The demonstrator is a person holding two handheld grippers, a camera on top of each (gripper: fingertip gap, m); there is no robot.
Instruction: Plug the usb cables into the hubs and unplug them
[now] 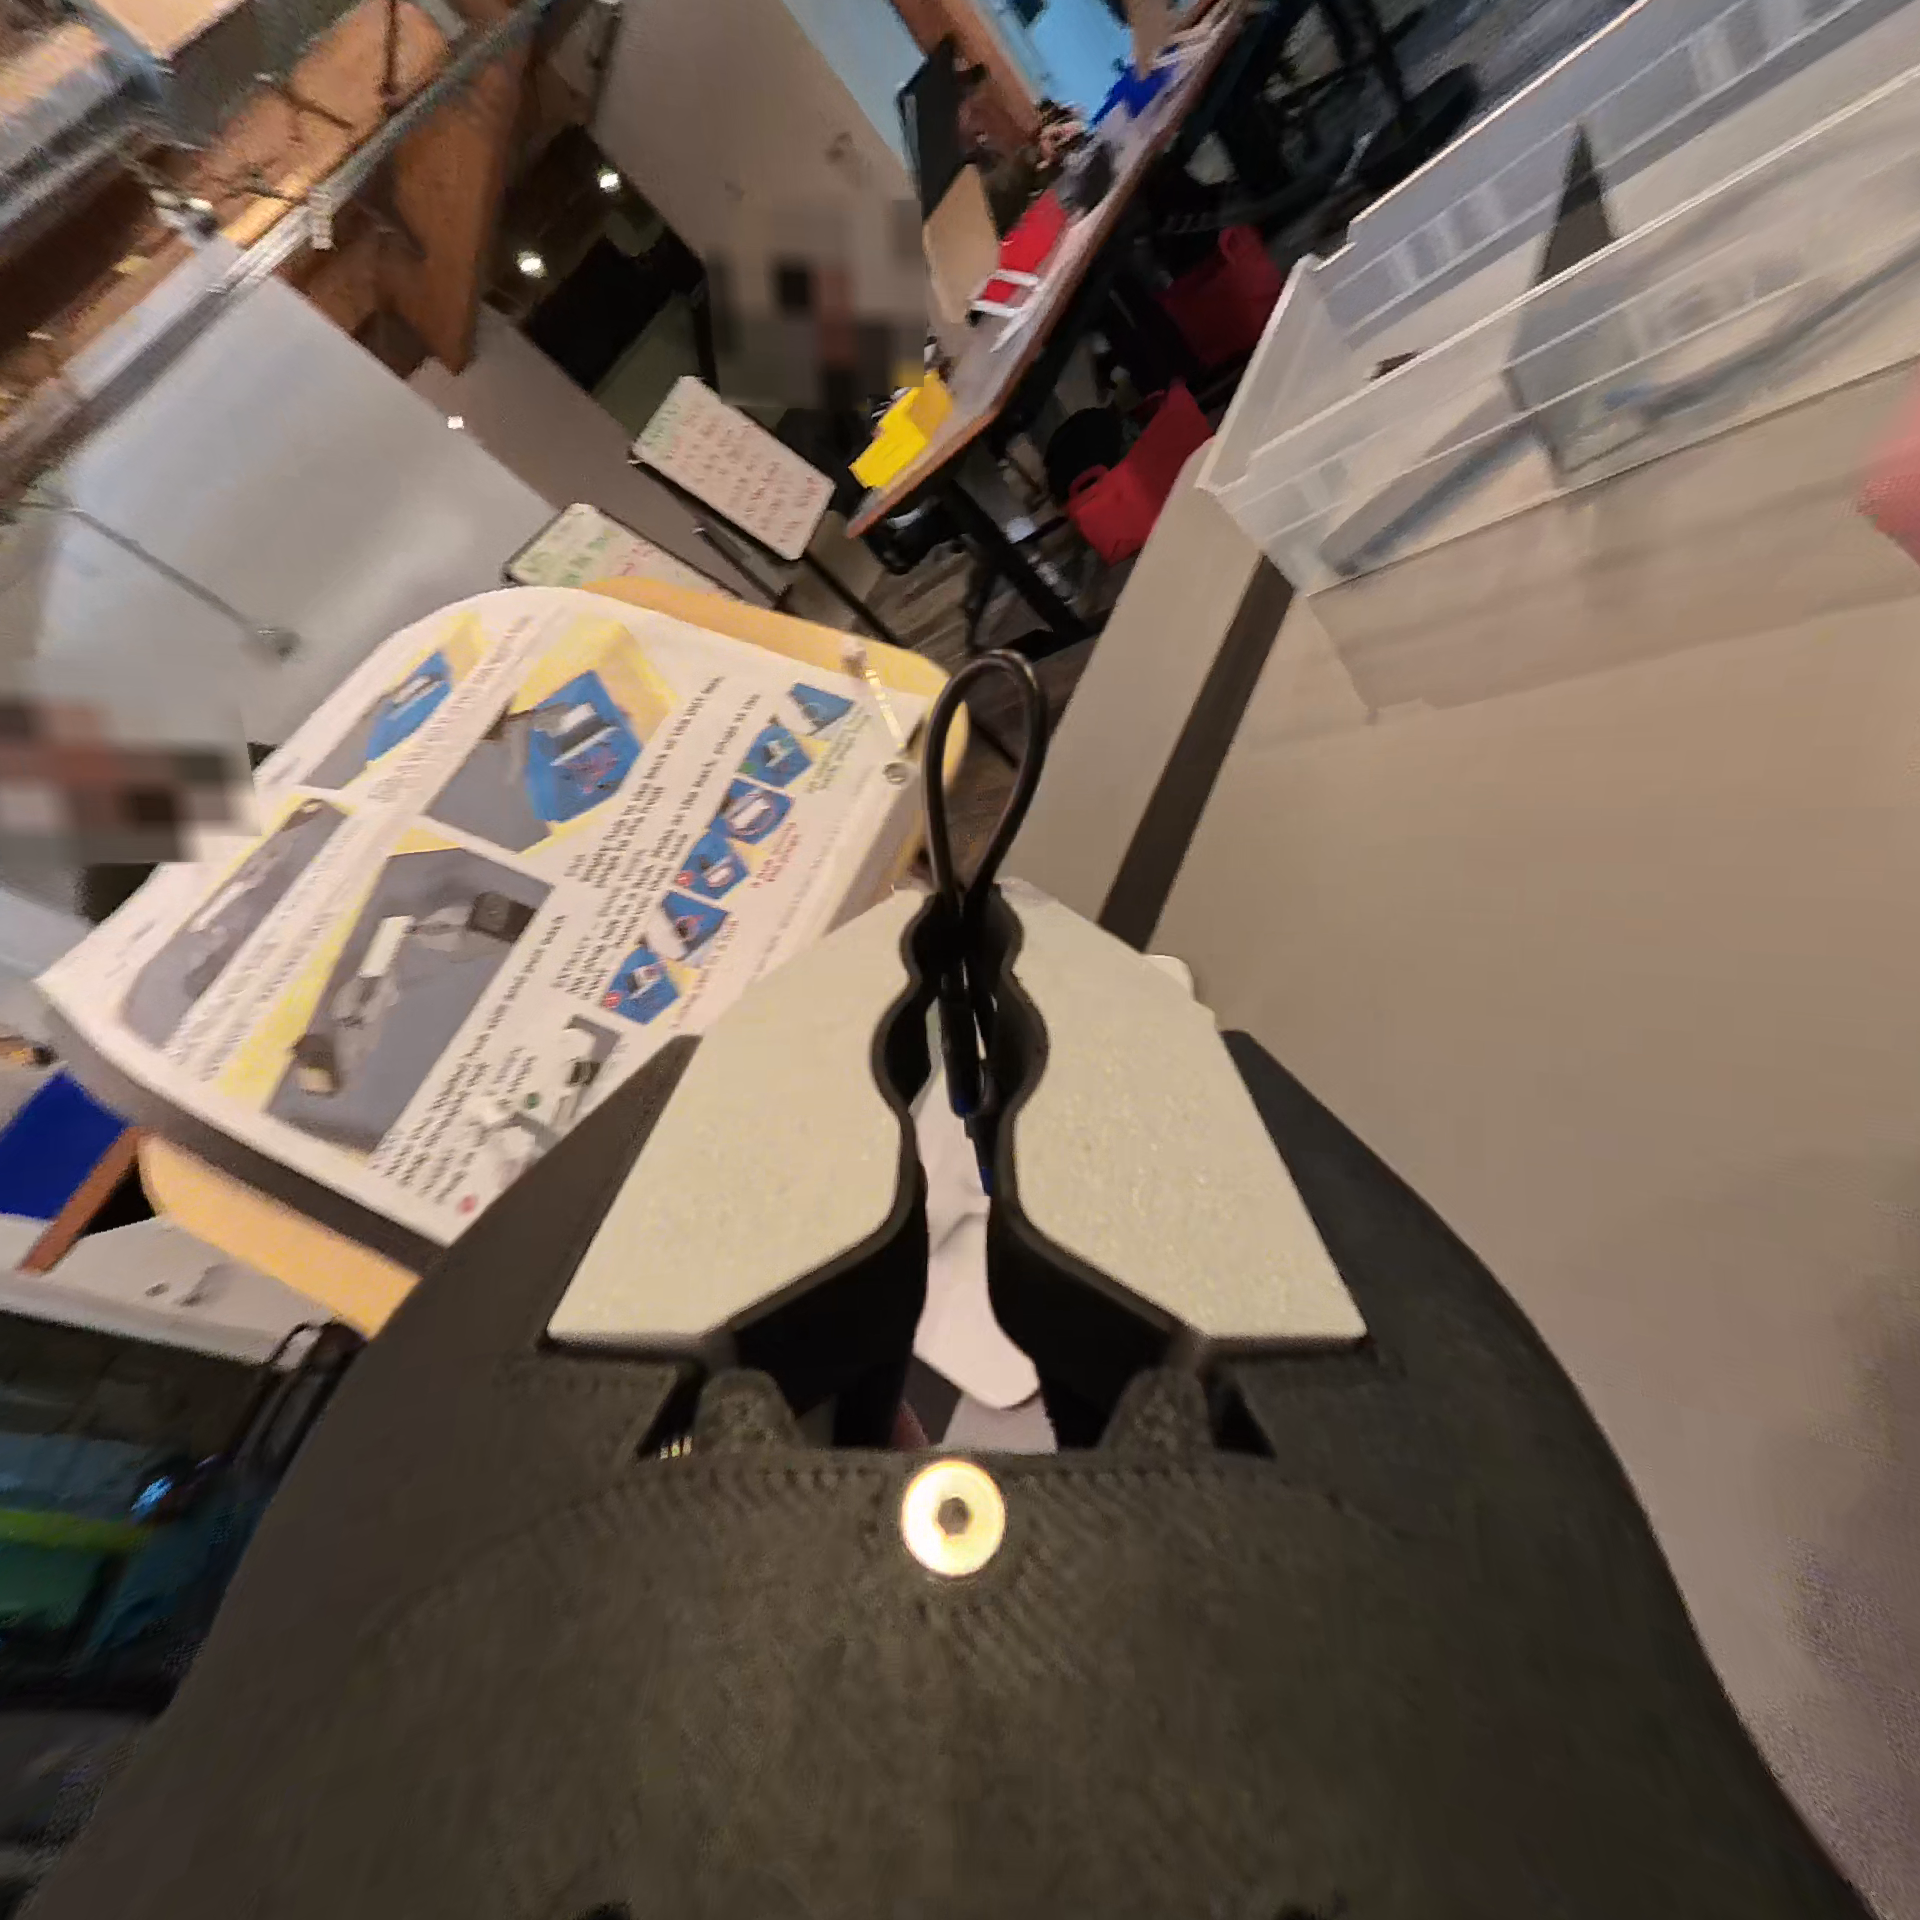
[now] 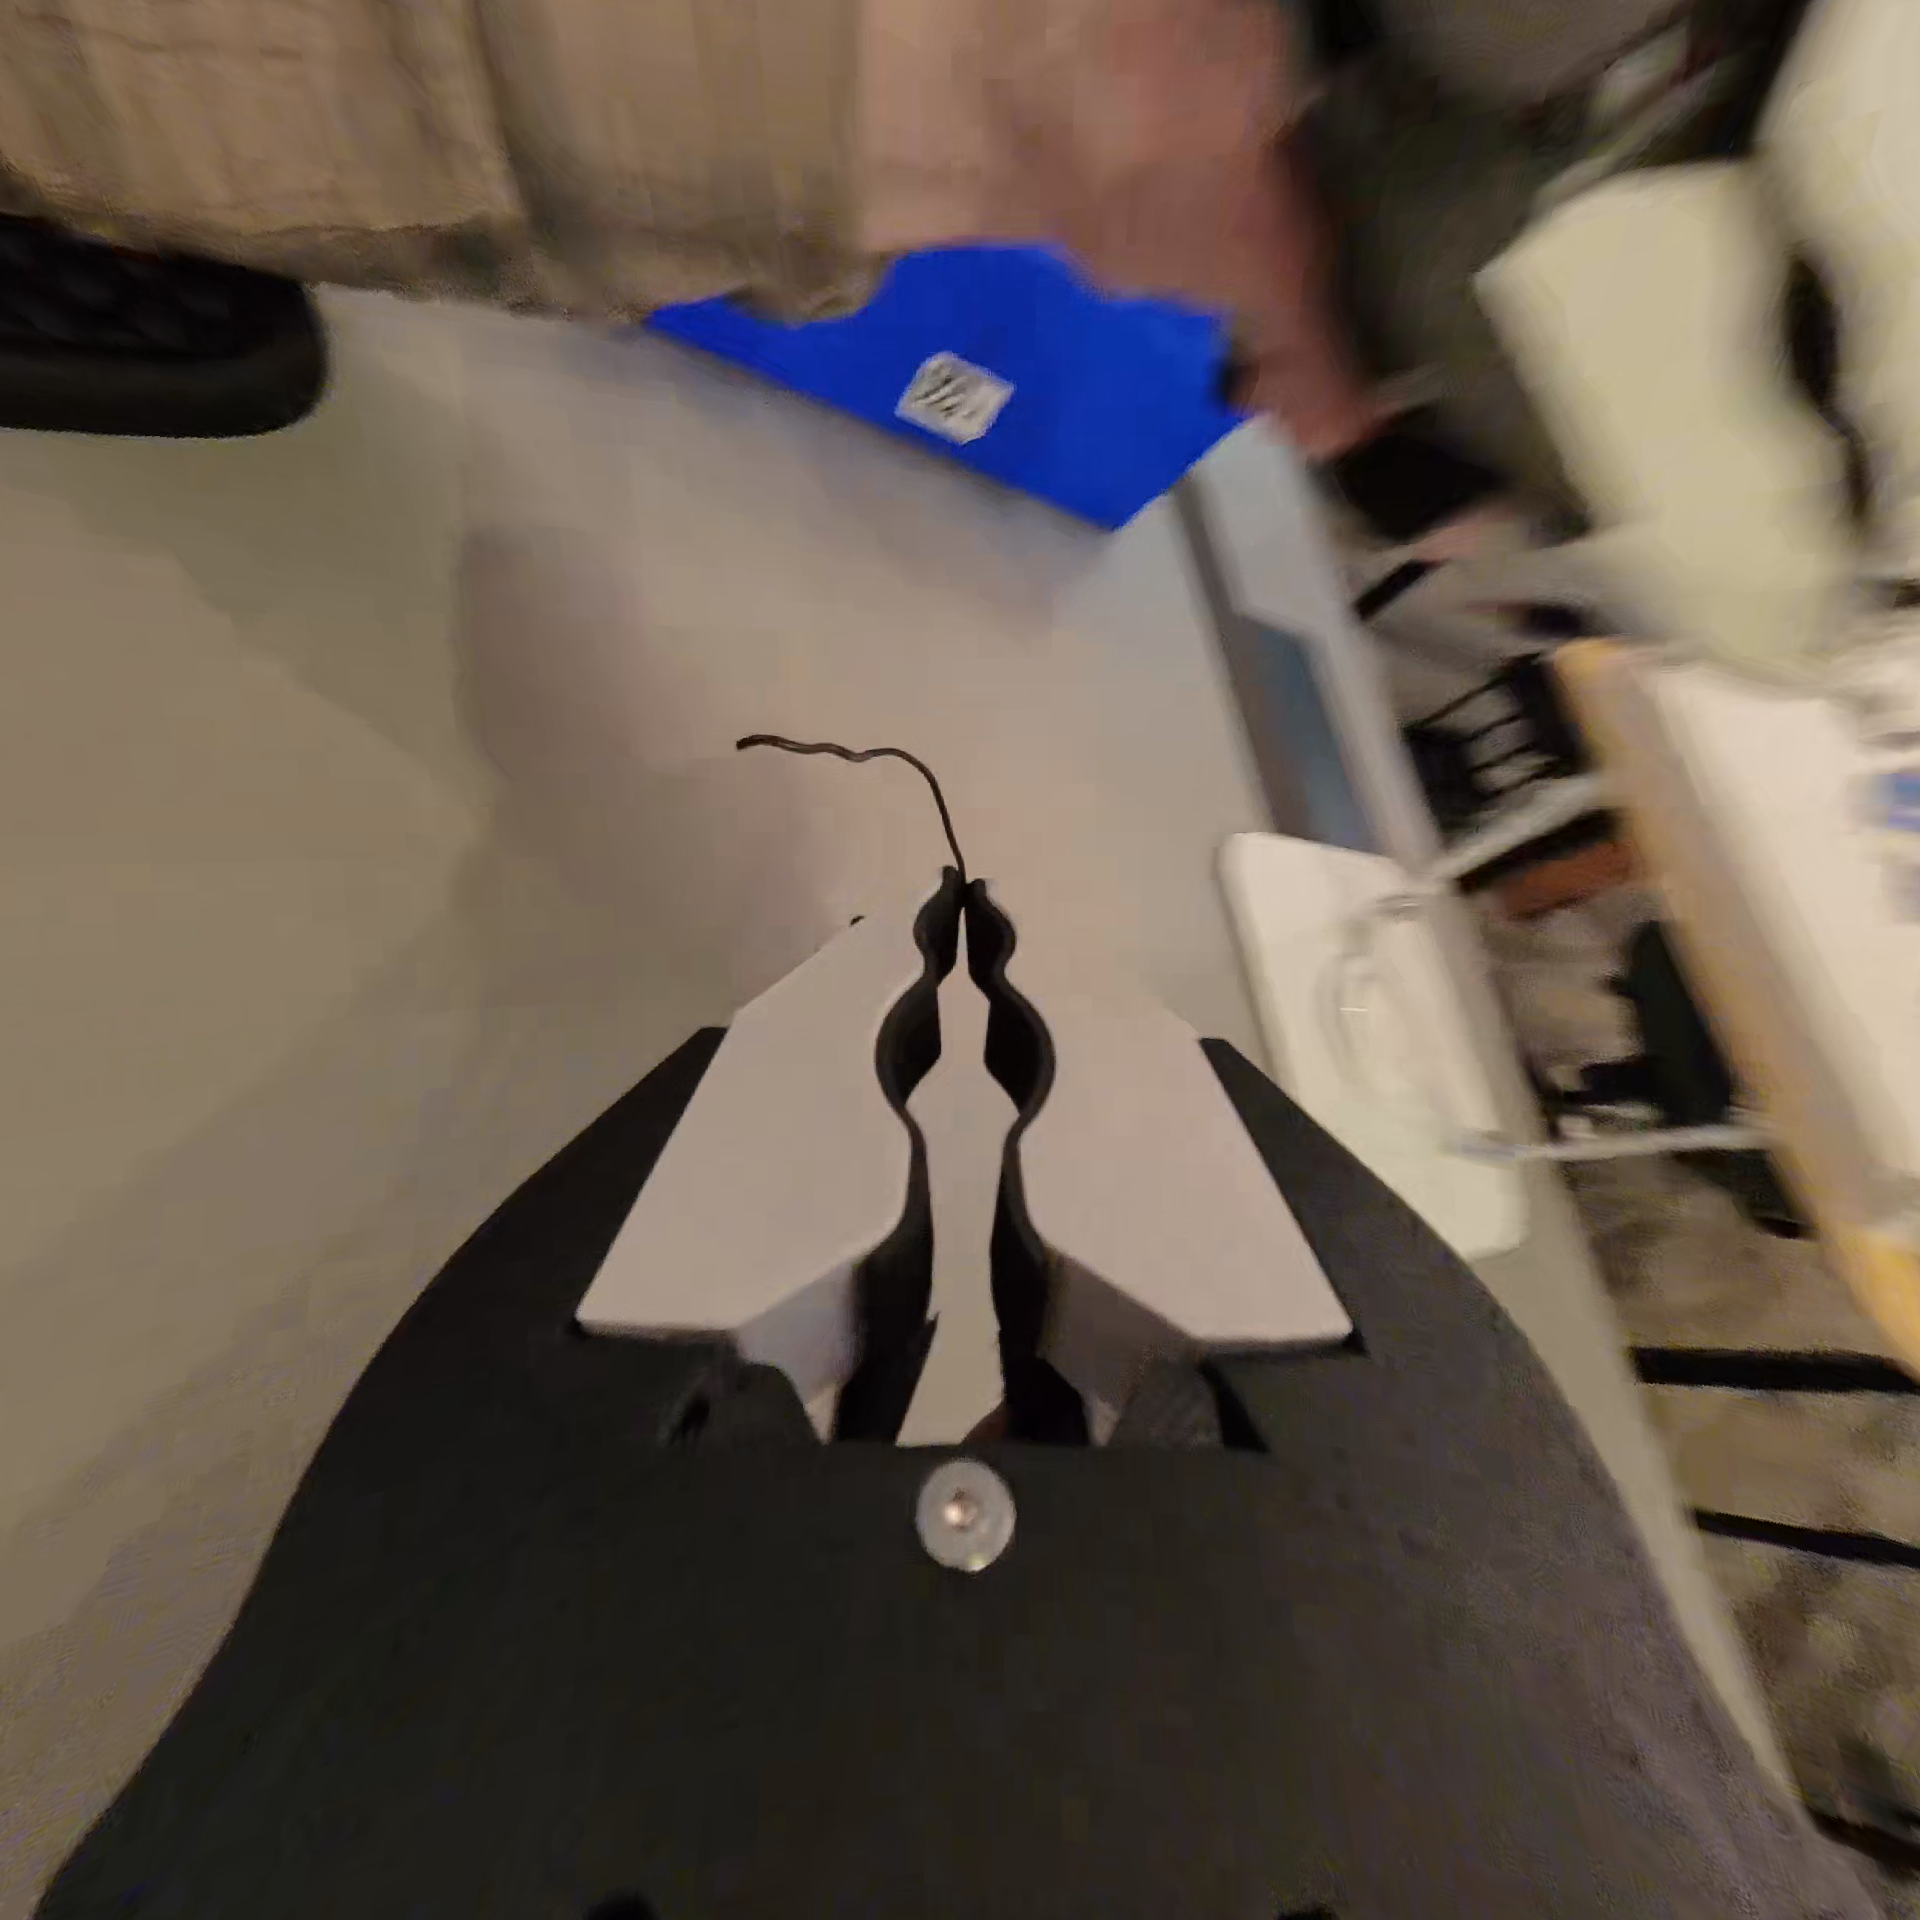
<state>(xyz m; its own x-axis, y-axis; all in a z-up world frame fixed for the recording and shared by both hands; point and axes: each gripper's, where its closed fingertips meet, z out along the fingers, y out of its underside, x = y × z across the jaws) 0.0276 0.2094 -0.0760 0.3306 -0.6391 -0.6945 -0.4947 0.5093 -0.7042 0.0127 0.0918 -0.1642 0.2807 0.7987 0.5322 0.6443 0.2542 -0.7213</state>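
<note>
The left gripper [image 1: 961,935] is seen with its fingers [image 1: 790,1122] drawn narrow and clamped on a black usb cable [image 1: 987,790]. The cable is folded into a slim loop that stands out past the fingertips toward 12 o'clock; lower down, between the fingers, a blue-tinted part of it can be made out, though its plug cannot be told. Behind the gap a white scrap [image 1: 966,1299] is glimpsed. At 10 o'clock a printed instruction sheet [image 1: 468,883] lies on a yellow-rimmed board [image 1: 260,1226], tilted in the view. At 2 o'clock a pale table [image 1: 1507,987] runs off, with clear plastic bins [image 1: 1558,364] at its far side; the surface near the fingers is open.

The right gripper [image 2: 961,888] is seen with its fingers [image 2: 790,1143] pressed together at the tips, pinching a thin black wire [image 2: 904,769] that curves up and then off toward 10 o'clock. Whether it belongs to a cable cannot be told. Below it a grey table [image 2: 416,831] spreads wide and bare toward 9 o'clock. A blue bin [image 2: 997,343] sits at 12 o'clock near the far edge. The table edge [image 2: 1299,727] runs along 2 o'clock, with a white tray [image 2: 1351,1039] just beside it; beyond it everything is blurred.
</note>
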